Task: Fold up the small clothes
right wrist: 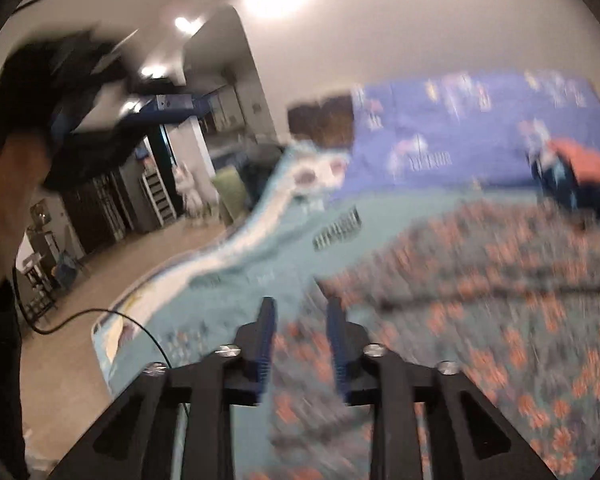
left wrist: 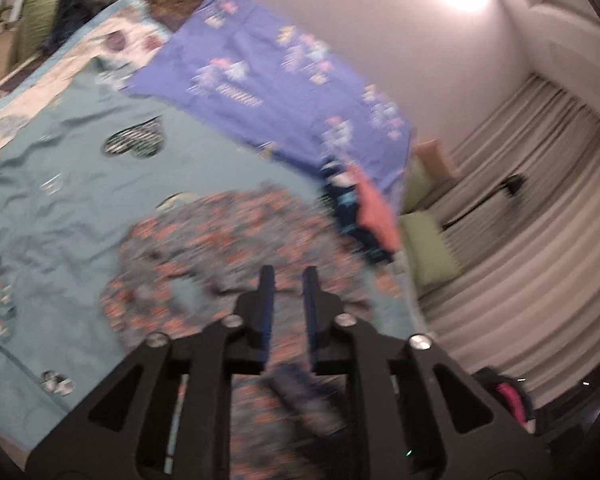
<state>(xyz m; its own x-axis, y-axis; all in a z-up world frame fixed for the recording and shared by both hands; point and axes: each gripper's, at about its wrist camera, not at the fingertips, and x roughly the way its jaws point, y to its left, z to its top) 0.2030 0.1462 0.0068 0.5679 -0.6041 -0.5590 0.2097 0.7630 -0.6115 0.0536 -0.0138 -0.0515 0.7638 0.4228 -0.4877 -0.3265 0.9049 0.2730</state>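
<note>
A small floral garment point(left wrist: 228, 240), grey-blue with orange flowers, lies spread on the teal bedsheet point(left wrist: 60, 200). My left gripper point(left wrist: 289, 276) hovers over its near part, open by a narrow gap; I see no cloth pinched between the fingers. In the right wrist view the same garment point(right wrist: 500, 280) fills the right half, on the teal sheet point(right wrist: 260, 260). My right gripper point(right wrist: 300, 308) is open above the garment's left edge, with nothing gripped. Both views are motion-blurred.
A purple printed sheet point(left wrist: 260, 52) point(right wrist: 460, 132) covers the bed's far side. A dark blue and coral clothes pile point(left wrist: 364, 216) point(right wrist: 580, 176) lies beyond the garment. Striped curtains point(left wrist: 520, 200) and green cushions point(left wrist: 432, 248) flank the bed. A person's head point(right wrist: 20, 120) and a black cable point(right wrist: 100, 314) are at left.
</note>
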